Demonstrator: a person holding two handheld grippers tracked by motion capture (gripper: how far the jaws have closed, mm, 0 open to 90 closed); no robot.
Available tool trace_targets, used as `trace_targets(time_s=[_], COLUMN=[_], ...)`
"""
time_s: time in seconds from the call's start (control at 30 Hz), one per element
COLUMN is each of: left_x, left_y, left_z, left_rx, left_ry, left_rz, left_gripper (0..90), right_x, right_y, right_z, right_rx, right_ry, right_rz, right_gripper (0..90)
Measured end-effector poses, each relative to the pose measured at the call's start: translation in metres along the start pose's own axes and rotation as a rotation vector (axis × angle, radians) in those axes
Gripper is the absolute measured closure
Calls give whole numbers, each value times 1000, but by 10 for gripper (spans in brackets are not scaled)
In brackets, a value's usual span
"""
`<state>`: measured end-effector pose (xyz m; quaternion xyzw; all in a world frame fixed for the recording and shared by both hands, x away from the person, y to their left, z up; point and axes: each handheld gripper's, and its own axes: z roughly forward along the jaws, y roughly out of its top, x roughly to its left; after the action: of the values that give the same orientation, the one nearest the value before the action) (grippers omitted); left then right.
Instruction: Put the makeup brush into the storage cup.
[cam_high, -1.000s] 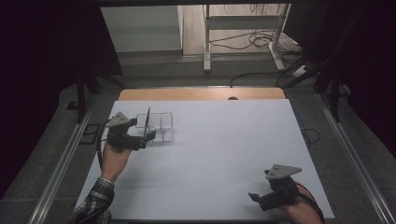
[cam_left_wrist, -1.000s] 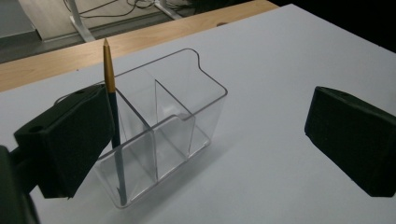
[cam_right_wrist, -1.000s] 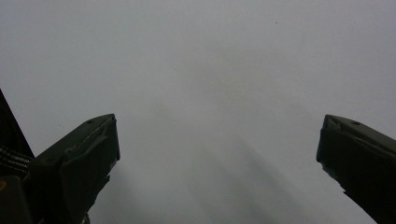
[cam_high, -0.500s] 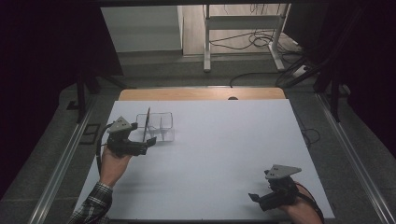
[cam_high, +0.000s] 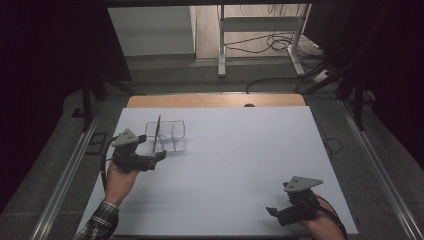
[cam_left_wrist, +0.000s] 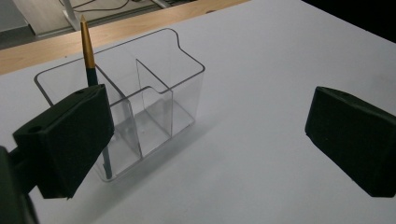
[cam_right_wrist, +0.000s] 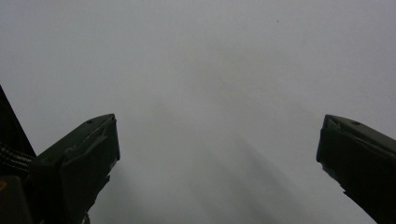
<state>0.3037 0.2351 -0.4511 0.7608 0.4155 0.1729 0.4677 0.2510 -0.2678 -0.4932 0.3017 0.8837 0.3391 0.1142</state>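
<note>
- Resting at the left side of the white table (cam_high: 235, 165), the left gripper (cam_high: 159, 156) is pointing toward the clear organizer (cam_high: 167, 136), held in a hand whose plaid sleeve (cam_high: 97, 226) is entering from the bottom edge of the high view.
- Its jaws are standing wide apart and gripping nothing; in the left gripper view the organizer (cam_left_wrist: 140, 107) is sitting just beyond them, nearer the left jaw, with bare table lying between the two pads.
- The organizer is standing upright on the table, just beside the gripper's tips and not touching them as far as the high view is showing.
- Clear dividers are splitting it into compartments, and its front wall is dipping lower than its back wall.
- A thin dark pencil (cam_left_wrist: 88, 51) with a golden pointed top is standing in the organizer's left end compartment, as the left gripper view is showing it, leaning slightly and rising well above the rim; in the high view the pencil (cam_high: 157, 131) is showing as a thin dark line.
- A strip of bare wood (cam_high: 215, 101) is showing along the table's far edge, behind the organizer.
- Well apart, near the table's lower right corner, the right gripper (cam_high: 274, 212) is lying low over the surface.
- Its jaws are likewise spread wide and holding nothing, with plain white table (cam_right_wrist: 210, 93) lying between them in the right gripper view.
</note>
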Motion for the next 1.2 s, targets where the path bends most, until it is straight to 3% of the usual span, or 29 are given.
trace_targets(time_s=[1.2], left_x=[-16], left_y=[-19], left_z=[-19], left_rx=[-4], left_ry=[-2], left_rz=[-14], left_gripper=[15], right_x=[1], right_y=[1], right_z=[-1], right_rx=[-4], right_ry=[0], right_rz=[-5], right_gripper=[0])
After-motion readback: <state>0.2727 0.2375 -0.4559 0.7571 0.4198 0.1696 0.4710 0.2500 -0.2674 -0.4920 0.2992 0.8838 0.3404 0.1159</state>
